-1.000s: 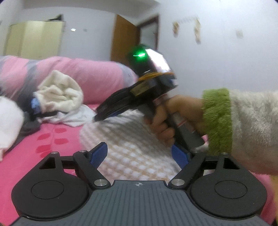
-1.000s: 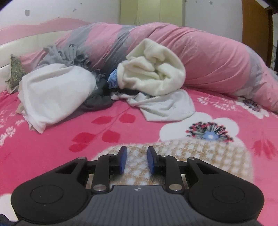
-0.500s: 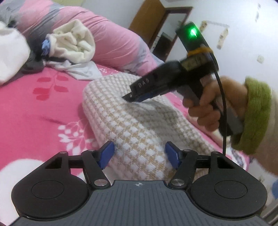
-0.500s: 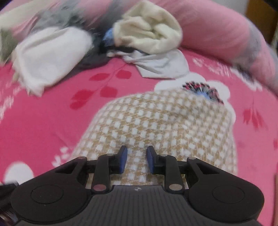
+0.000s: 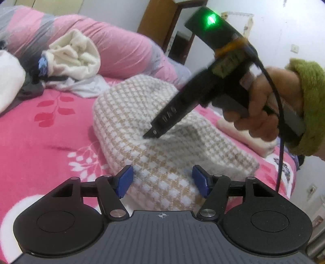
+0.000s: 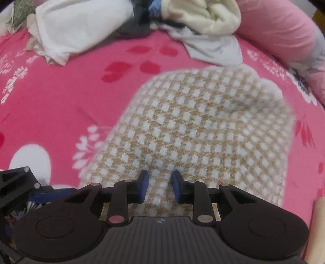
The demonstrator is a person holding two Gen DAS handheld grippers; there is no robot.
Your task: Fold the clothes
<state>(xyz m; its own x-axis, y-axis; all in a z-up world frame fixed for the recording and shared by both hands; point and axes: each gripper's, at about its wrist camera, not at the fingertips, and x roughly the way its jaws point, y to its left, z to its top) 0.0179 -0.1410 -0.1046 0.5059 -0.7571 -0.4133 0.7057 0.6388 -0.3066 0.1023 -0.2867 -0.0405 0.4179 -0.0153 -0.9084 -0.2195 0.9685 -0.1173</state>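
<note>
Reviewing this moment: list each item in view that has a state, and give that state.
left gripper: open, astride the checked garment's near edge
right gripper: narrow gap, cloth between pads
checked garment: folded, on the bed
cream fleece: bundled, unfolded
status light: lit green

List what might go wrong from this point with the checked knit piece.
1. The right gripper pinches only a small bunch of the checked knit; it may slip out when pulled.
2. The left gripper is open and holds nothing, so the fold could sag or skew on that side.
3. The loose clothes pile lies close behind; a dragged knit might catch it.
</note>
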